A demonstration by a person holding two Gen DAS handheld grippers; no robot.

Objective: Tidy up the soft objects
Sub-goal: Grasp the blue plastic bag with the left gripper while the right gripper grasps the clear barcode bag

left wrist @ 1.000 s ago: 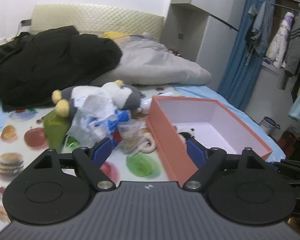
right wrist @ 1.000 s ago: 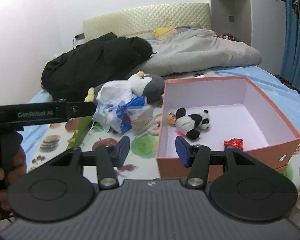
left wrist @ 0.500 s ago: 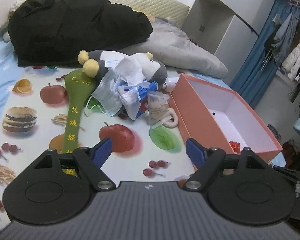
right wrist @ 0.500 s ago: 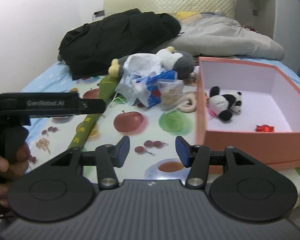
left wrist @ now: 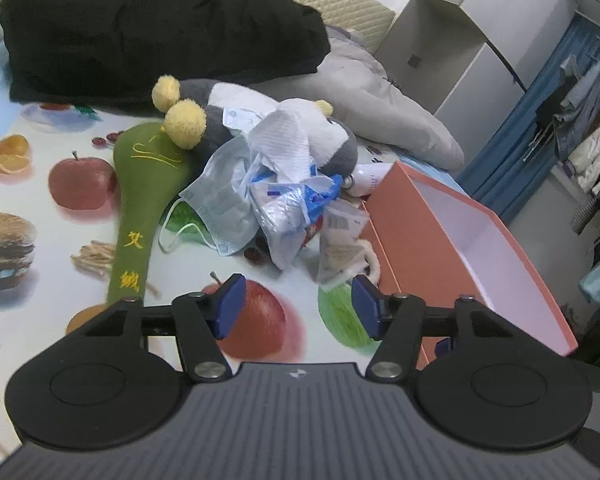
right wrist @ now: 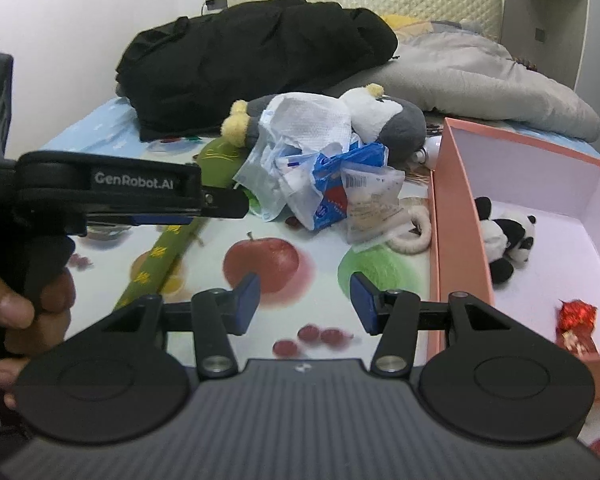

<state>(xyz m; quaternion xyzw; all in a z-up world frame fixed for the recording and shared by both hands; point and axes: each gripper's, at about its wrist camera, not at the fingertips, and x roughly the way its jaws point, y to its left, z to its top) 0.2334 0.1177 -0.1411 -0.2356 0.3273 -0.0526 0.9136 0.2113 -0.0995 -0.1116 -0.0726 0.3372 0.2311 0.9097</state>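
Partly done, by the look of it: small panda plush (right wrist: 506, 240) and a red crinkled item (right wrist: 576, 314) already inside the orange box (right wrist: 458, 240), at about 3 o'clock in the right wrist view. Left to sort: grey-and-white plush with yellow feet (left wrist: 204, 116) at 12 o'clock in the left wrist view, half buried under tissue (left wrist: 290, 138), a face mask (left wrist: 220, 204) and plastic packets (left wrist: 296, 204); green embroidered cushion stick (left wrist: 138, 204) at 10 o'clock; a pale ring toy (right wrist: 414, 236) against the box wall. Left gripper (left wrist: 298, 308) just closing, jaws part open with nothing between them, short of the pile. Right gripper (right wrist: 304, 302) part open, empty, above the printed sheet. Box interior mostly hidden from the left view; ring toy half covered by a packet; black coat (left wrist: 152, 28) and grey bedding beyond, contents beneath not discernible.
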